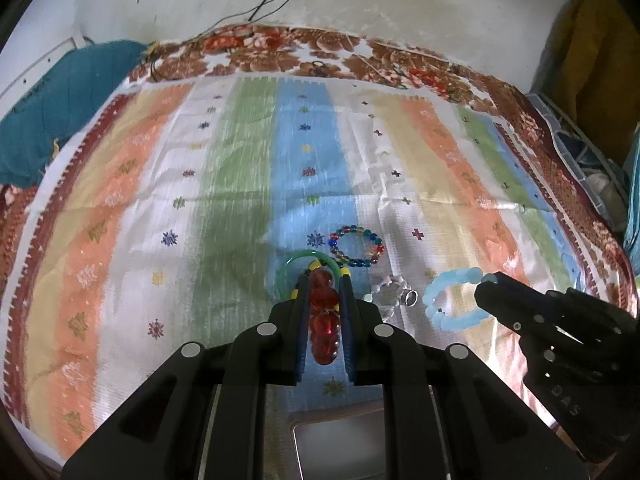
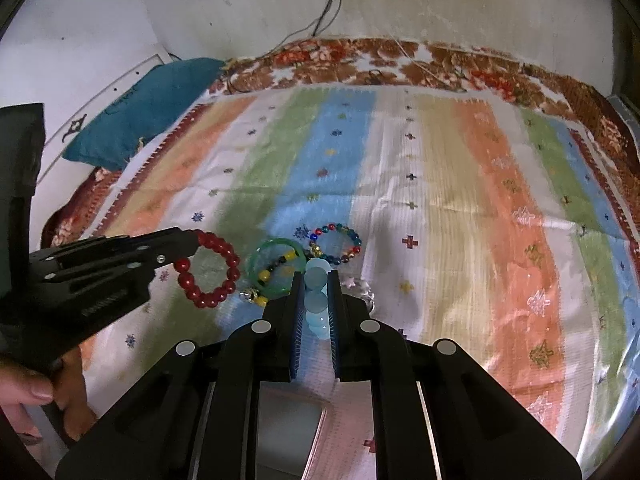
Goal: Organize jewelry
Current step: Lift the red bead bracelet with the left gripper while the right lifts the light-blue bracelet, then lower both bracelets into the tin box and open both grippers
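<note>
The left gripper (image 1: pixel 324 280) was clamped on a red bead bracelet (image 2: pixel 212 270), which hung from its tips above the striped cloth (image 1: pixel 224 184). The right gripper (image 2: pixel 316 276) pinched a pale blue bracelet (image 1: pixel 452 300) the same way. On the cloth, toward its near edge, lay a green bangle (image 2: pixel 276 266), a multicoloured bracelet (image 1: pixel 356 246) and a clear one (image 1: pixel 390 294).

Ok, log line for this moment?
left gripper: shut on red bracelet | right gripper: shut on pale blue bracelet | green bangle: on cloth
</note>
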The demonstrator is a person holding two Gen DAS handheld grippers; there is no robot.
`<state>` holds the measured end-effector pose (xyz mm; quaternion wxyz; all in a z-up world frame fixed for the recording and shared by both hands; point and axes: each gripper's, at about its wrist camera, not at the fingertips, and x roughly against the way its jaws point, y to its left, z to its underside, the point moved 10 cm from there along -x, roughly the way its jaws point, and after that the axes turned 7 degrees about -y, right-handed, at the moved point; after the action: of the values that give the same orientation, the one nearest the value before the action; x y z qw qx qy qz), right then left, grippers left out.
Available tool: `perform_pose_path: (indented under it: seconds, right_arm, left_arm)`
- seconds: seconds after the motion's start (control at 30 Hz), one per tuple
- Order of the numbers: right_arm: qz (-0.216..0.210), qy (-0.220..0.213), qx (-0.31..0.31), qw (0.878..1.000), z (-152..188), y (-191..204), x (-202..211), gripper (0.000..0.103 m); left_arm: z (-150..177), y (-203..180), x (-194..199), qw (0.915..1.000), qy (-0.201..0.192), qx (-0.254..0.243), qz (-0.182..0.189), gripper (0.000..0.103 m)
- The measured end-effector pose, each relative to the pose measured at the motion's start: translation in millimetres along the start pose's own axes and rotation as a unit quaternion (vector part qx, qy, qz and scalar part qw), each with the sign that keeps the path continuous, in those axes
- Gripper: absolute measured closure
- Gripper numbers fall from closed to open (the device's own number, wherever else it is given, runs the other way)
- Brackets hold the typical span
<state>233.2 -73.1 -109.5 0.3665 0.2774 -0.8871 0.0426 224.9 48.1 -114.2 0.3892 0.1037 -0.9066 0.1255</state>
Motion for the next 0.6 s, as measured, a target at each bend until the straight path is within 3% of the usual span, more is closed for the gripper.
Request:
perform_pose_path:
  seconds: [0.6]
  right_arm:
    - [-0.035,-0.003,0.016,0.999,17,18,24,0.091]
  left_arm:
    - [17,-10,40,0.9992,-0.028,-0.02,0.019,0.09]
